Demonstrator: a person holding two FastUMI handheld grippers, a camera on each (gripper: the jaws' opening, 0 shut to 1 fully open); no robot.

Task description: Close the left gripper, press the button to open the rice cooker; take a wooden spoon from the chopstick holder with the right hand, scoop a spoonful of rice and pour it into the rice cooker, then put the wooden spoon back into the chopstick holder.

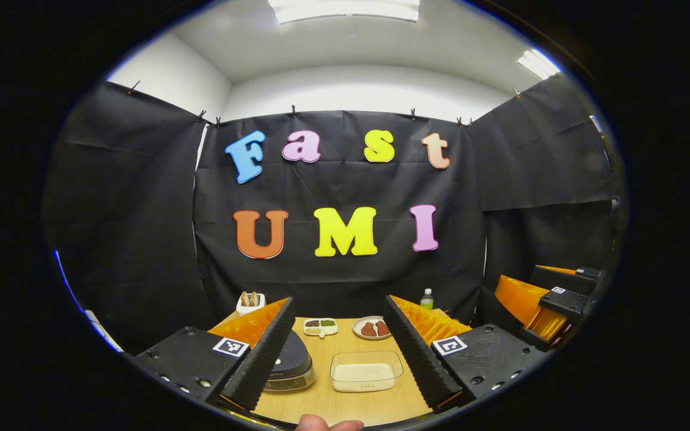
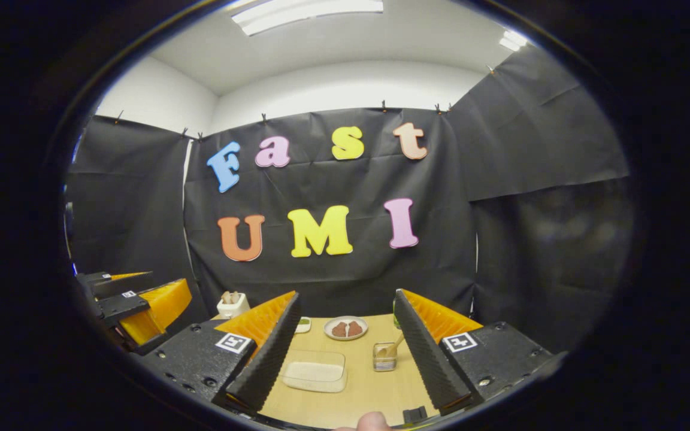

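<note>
Left gripper [image 1: 338, 353]: I see its jaws wide apart, gripping nothing.
Right gripper [image 2: 345, 353]: my view has it spread wide, empty.
Rice cooker [image 1: 290, 364]: near left, lid down.
Rice box [image 1: 366, 371]: right of cooker.
Spoon [image 2: 395, 345]: in the holder [image 2: 384, 357], right side.

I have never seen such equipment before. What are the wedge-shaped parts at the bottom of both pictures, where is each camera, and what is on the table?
These are two hand-held grippers, not a robot arm; a person carries one in each hand. Each picture comes from a camera riding on one gripper, looking forward between its two fingers.

In the left gripper view, the left gripper is open and holds nothing. The right gripper shows at the far right.

In the right gripper view, the right gripper is also open and empty.

On the wooden table stand a closed rice cooker, a clear container of rice, a plate, a divided dish, a bottle and a chopstick holder with a wooden spoon.
</note>
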